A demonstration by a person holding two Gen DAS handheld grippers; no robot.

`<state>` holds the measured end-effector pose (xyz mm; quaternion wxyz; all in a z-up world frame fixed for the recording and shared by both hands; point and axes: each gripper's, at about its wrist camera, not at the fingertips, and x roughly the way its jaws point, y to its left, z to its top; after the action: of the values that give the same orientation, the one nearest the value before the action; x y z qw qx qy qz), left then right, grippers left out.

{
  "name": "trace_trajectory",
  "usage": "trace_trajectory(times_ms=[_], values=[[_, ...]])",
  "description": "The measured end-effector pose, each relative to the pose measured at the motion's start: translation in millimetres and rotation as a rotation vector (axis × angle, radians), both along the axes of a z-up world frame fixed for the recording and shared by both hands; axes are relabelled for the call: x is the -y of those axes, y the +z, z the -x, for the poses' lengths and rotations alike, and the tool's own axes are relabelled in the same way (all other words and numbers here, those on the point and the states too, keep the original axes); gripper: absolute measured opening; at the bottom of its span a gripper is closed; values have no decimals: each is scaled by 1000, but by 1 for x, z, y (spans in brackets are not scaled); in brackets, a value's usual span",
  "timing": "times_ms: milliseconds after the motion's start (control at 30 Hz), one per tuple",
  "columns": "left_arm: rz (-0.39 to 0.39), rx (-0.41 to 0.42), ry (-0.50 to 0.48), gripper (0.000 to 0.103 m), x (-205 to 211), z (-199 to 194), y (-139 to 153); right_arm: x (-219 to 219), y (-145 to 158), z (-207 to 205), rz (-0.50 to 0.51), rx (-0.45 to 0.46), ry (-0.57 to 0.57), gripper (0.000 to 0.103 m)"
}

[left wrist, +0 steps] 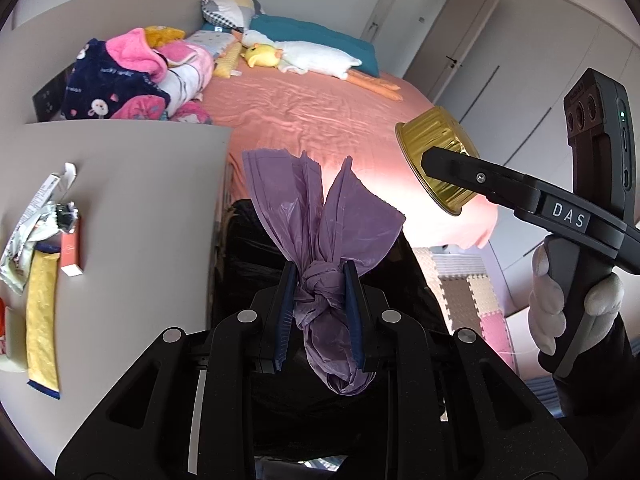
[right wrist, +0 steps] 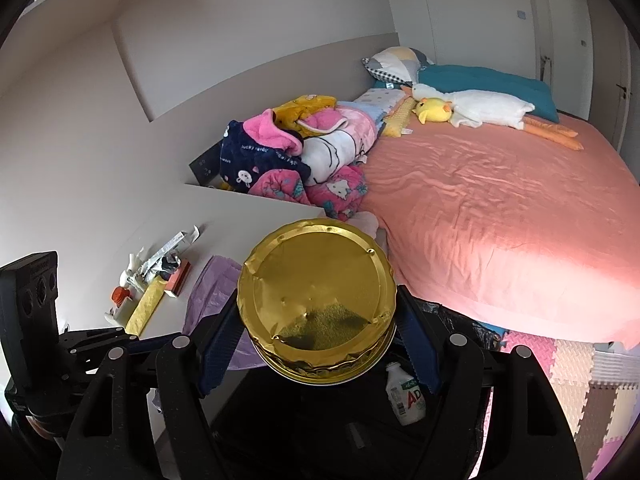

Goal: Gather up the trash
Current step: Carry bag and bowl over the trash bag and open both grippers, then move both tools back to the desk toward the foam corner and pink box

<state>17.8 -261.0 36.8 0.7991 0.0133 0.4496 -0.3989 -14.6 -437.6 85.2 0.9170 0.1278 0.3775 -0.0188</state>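
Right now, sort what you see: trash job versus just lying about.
Job:
purple bag, in left tongs
gold foil cup, in right tongs
wrappers on the table
small bottle in the black bin

Lying about:
plush goose
blankets
pillows

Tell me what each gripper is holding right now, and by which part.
The left gripper pinches the purple bag at its knot. The right gripper clamps the gold foil cup by its crinkled side wall.
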Motion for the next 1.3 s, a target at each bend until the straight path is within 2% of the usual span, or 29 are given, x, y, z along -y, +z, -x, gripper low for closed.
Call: trace_trajectory(times_ms=[100, 133, 167, 200, 233, 300, 433, 567, 767, 1300], values=[[10, -28, -32, 24, 7, 2, -3, 9, -1, 7, -5, 4, -18, 74], [17, -58, -62, 33, 11, 2, -6, 14, 1, 13, -23, 25, -28, 74], [16, -81, -80, 65, 15, 0, -8, 18, 3, 17, -39, 39, -37, 77], [5, -85, -80, 84, 18, 1, -10, 23, 5, 21, -47, 51, -55, 88], [-3, -62, -64, 97, 21, 4, -10, 26, 7, 27, -39, 67, -85, 93], [-20, -26, -42, 97, 24, 6, -11, 33, 13, 38, -4, 115, -135, 99], [-27, -54, -23, 97, 25, 3, -14, 45, 15, 46, 3, 116, -169, 100], [-35, -46, -15, 97, 25, 3, -14, 51, 13, 52, -15, 126, -169, 100], [-40, -26, -4, 97, 20, 9, -13, 43, 13, 51, -20, 133, -134, 100], [-44, -25, 118, 97, -20, 6, -16, 2, 7, 27, -24, 111, -10, 100]])
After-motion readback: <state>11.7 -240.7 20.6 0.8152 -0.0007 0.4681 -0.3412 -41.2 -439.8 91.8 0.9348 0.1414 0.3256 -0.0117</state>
